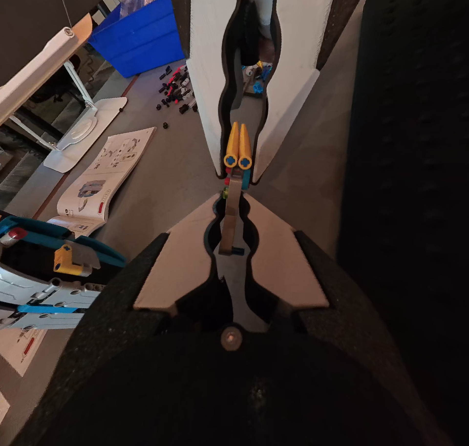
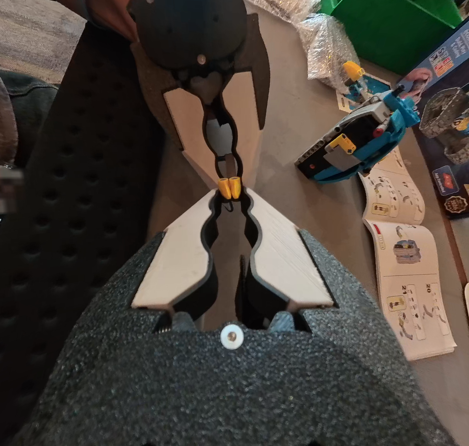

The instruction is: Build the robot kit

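A small brick assembly hangs between my two grippers, which face each other tip to tip above the grey table. It is a grey beam with two yellow cones, a teal piece and red pins at one end. My left gripper is shut on the grey beam. My right gripper is shut on the end with the yellow cones. The right gripper also shows in the left wrist view, coming from above. The left gripper also shows in the right wrist view, with a hand behind it.
A partly built blue, white and black brick model lies on an open instruction booklet. Loose small pieces, a blue bin and a white lamp base are beyond. A green bin, bubble wrap, a printed box and a black perforated chair back stand around. The tips of both grippers are at nearly the same place.
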A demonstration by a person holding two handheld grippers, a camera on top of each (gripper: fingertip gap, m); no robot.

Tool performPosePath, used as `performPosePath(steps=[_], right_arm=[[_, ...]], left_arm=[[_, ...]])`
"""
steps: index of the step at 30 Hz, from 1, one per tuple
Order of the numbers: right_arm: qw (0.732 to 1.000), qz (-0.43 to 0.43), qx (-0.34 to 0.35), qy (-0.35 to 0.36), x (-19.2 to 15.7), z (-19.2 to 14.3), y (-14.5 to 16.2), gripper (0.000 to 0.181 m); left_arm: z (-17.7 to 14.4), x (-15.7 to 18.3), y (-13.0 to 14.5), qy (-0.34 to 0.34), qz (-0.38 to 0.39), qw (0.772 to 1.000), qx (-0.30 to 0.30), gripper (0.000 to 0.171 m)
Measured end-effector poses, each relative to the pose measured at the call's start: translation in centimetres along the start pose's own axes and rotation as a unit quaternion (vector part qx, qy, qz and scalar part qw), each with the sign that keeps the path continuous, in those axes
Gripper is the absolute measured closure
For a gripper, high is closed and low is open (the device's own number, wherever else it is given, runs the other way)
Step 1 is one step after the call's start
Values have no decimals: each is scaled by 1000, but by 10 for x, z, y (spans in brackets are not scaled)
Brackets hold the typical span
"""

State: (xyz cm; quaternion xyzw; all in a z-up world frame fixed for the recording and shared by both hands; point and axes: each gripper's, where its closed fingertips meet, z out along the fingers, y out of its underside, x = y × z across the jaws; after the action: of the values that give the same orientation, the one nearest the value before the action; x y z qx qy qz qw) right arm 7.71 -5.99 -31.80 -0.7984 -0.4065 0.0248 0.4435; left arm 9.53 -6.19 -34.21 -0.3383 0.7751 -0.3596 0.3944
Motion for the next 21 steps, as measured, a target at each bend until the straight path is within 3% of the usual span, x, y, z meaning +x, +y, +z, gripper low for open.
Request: performPosePath(steps=[5, 10, 15, 18, 21], right_arm=[[999, -12, 32, 35, 9, -4, -7, 165], [1000, 9, 12, 26, 9, -2, 5, 163], [998, -32, -5, 61, 11, 2, 9, 163], [999, 10, -9, 45, 14, 2, 8, 163], [998, -8, 3, 57, 16, 1, 4, 163]], left_arm=[[-4, -10, -7, -17, -17, 999, 22, 162], [3, -8, 0, -33, 14, 999, -4, 162], [5, -10, 8, -36, 14, 999, -22, 162], [2, -14, 5, -44, 4, 999, -13, 162], [0, -17, 2, -52, 2, 999, -5, 162]])
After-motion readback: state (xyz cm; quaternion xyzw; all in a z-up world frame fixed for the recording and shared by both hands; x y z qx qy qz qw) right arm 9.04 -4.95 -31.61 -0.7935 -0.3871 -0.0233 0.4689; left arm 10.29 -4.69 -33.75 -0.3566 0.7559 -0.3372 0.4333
